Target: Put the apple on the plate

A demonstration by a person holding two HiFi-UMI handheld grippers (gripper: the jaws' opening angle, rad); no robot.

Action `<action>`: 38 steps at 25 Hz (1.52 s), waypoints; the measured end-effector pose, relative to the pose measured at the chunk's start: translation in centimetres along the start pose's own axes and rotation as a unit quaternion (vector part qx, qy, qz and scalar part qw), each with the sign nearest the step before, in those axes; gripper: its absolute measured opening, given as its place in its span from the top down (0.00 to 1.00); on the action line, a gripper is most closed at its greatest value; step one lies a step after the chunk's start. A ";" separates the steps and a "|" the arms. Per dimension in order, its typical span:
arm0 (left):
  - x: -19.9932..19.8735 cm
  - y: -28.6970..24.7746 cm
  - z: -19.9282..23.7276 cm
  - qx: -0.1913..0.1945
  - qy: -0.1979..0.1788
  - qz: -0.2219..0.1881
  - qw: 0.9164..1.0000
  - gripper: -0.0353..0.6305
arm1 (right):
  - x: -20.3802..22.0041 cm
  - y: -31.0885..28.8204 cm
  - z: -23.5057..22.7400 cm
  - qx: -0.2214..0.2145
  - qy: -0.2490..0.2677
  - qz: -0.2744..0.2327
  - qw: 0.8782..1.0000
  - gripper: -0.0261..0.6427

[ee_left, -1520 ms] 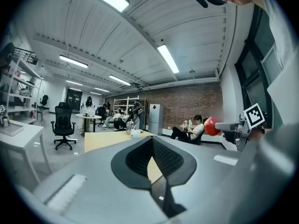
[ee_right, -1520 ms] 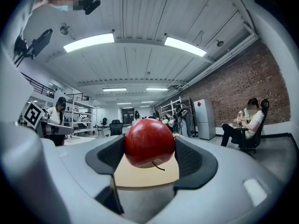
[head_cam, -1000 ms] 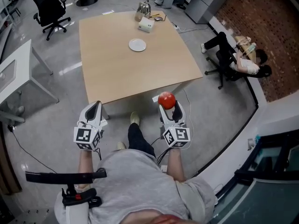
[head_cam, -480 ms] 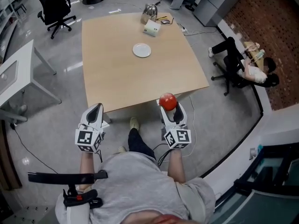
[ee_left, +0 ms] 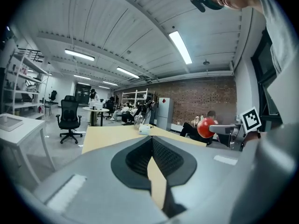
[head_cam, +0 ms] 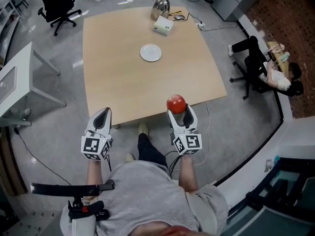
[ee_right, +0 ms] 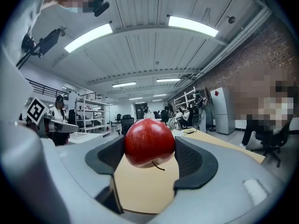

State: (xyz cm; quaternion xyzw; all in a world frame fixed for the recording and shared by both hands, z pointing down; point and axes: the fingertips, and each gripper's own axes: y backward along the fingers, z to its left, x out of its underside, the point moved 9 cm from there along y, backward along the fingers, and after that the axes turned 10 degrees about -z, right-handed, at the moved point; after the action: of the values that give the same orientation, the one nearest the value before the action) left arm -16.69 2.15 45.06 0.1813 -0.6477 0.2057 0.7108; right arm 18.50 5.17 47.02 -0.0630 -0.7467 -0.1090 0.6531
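A red apple [head_cam: 176,103] is clamped between the jaws of my right gripper [head_cam: 177,109], held at the near edge of the wooden table [head_cam: 118,77]. In the right gripper view the apple [ee_right: 149,142] fills the gap between the black pads, stem pointing down. A small white plate [head_cam: 150,52] lies far up the table, well beyond the apple. My left gripper [head_cam: 102,117] hangs off the table's near left edge, jaws pressed together with nothing in them [ee_left: 150,157]. From the left gripper view the apple [ee_left: 206,128] shows at the right.
A white box [head_cam: 163,27], a metal kettle [head_cam: 161,5] and small items sit at the table's far edge. Black office chairs [head_cam: 56,4] stand at the far left; a white desk [head_cam: 15,77] is left. A seated person [head_cam: 275,75] is at the right.
The view has advanced toward the table: both grippers now sit closer to its near edge, with the apple over the edge. The grip on the apple is unchanged.
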 end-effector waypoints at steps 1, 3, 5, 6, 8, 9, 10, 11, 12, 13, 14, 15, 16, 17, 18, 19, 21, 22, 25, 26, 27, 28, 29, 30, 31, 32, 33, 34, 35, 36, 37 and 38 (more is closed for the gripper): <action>0.2 -0.5 0.0 -0.001 0.001 0.003 1.000 0.92 | 0.2 -0.5 -0.4 -0.003 0.000 0.002 1.000 0.45; 0.8 -1.5 0.0 -0.002 0.001 0.010 1.000 0.92 | 0.6 -1.5 -1.2 -0.008 -0.001 0.005 1.000 0.45; 1.5 -2.7 -0.2 0.000 0.002 0.017 1.000 0.92 | 1.2 -2.4 -2.2 -0.009 -0.002 0.007 1.000 0.45; 1.8 -3.2 -0.3 0.001 0.003 0.020 1.000 0.92 | 1.5 -2.8 -2.6 -0.009 -0.002 0.009 1.000 0.45; 2.5 -4.1 -0.4 0.002 0.006 0.027 1.000 0.92 | 2.1 -3.5 -3.5 -0.008 -0.003 0.013 1.000 0.45; 2.8 -4.5 -0.5 0.002 0.007 0.030 1.000 0.92 | 2.4 -3.8 -3.9 -0.007 -0.004 0.015 1.000 0.45; 3.1 -5.0 -0.5 0.003 0.007 0.033 0.999 0.92 | 2.7 -4.2 -4.4 -0.007 -0.004 0.018 1.000 0.45; 3.4 -5.4 -0.6 0.004 0.007 0.035 0.999 0.92 | 3.1 -4.5 -4.8 -0.008 -0.005 0.021 1.000 0.45; 3.7 -5.7 -0.6 0.004 0.008 0.036 0.999 0.92 | 3.5 -4.8 -5.1 -0.009 -0.005 0.023 1.000 0.45; 3.9 -6.1 -0.6 0.005 0.009 0.037 0.999 0.92 | 3.9 -5.1 -5.4 -0.011 -0.007 0.025 1.000 0.45; 4.2 -6.4 -0.4 0.004 0.010 0.038 0.999 0.92 | 4.2 -5.4 -5.5 -0.014 -0.008 0.026 1.000 0.45; 4.4 -6.8 -0.3 0.003 0.011 0.040 0.999 0.92 | 4.5 -5.8 -5.7 -0.017 -0.008 0.026 0.999 0.45; 4.6 -7.2 -0.1 0.001 0.011 0.041 0.999 0.92 | 4.8 -6.3 -5.8 -0.019 -0.009 0.028 0.999 0.45; 4.8 -7.5 0.1 -0.001 0.012 0.042 0.999 0.92 | 5.1 -6.7 -6.0 -0.021 -0.009 0.029 0.999 0.45; 5.1 -7.9 0.3 -0.003 0.013 0.043 0.999 0.92 | 5.4 -7.2 -6.1 -0.023 -0.009 0.031 0.999 0.45; 5.3 -8.1 0.5 -0.005 0.014 0.045 0.999 0.92 | 5.7 -7.6 -6.2 -0.026 -0.010 0.032 0.999 0.45; 5.7 -8.5 0.8 -0.009 0.015 0.048 0.999 0.92 | 6.3 -8.4 -6.4 -0.031 -0.008 0.035 0.999 0.45; 5.8 -8.6 1.0 -0.010 0.014 0.050 0.999 0.92 | 6.5 -8.9 -6.4 -0.034 -0.007 0.036 0.999 0.45; 5.9 -9.1 1.6 -0.013 0.011 0.052 0.998 0.92 | 7.0 -10.3 -6.3 -0.045 -0.006 0.036 0.998 0.45; 6.0 -9.3 1.8 -0.015 0.011 0.053 0.998 0.92 | 7.1 -10.9 -6.3 -0.048 -0.005 0.036 0.998 0.45; 6.0 -9.6 1.9 -0.016 0.011 0.053 0.998 0.92 | 7.3 -11.4 -6.4 -0.052 -0.003 0.037 0.998 0.45; 6.1 -9.8 2.1 -0.017 0.010 0.053 0.998 0.92 | 7.5 -11.9 -6.4 -0.055 -0.002 0.037 0.998 0.45; 6.2 -10.1 2.3 -0.019 0.010 0.054 0.998 0.92 | 7.7 -12.4 -6.4 -0.058 -0.001 0.038 0.998 0.45; 6.3 -10.3 2.4 -0.019 0.010 0.054 0.998 0.92 | 7.9 -12.9 -6.4 -0.062 -0.001 0.039 0.997 0.45; 6.3 -10.5 2.6 -0.020 0.010 0.055 0.998 0.92 | 8.2 -13.4 -6.5 -0.066 -0.001 0.039 0.997 0.45; 6.5 -10.8 2.7 -0.021 0.010 0.057 0.998 0.92 | 8.4 -14.0 -6.5 -0.069 -0.001 0.040 0.997 0.45; 6.6 -11.1 2.8 -0.022 0.011 0.058 0.998 0.92 | 8.7 -14.5 -6.6 -0.072 -0.001 0.041 0.997 0.45; 6.8 -11.3 2.9 -0.022 0.011 0.059 0.998 0.92 | 9.0 -15.0 -6.7 -0.075 -0.002 0.041 0.996 0.45; 7.0 -11.6 3.0 -0.022 0.011 0.060 0.998 0.92 | 9.3 -15.4 -6.8 -0.076 -0.002 0.042 0.996 0.45; 7.3 -11.7 3.1 -0.022 0.012 0.061 0.998 0.92 | 9.6 -15.8 -6.9 -0.077 -0.003 0.043 0.996 0.45; 7.5 -11.8 3.2 -0.023 0.012 0.062 0.998 0.92 | 9.9 -16.1 -7.0 -0.078 -0.004 0.044 0.996 0.45; 7.7 -11.9 3.2 -0.024 0.013 0.062 0.998 0.92 | 10.2 -16.4 -7.1 -0.079 -0.004 0.046 0.996 0.45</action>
State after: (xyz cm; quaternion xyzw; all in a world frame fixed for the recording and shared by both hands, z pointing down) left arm -12.50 -9.23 53.14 0.1209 -0.6531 0.2361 0.7093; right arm 20.00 -12.93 56.62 -0.1492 -0.7346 -0.1377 0.6474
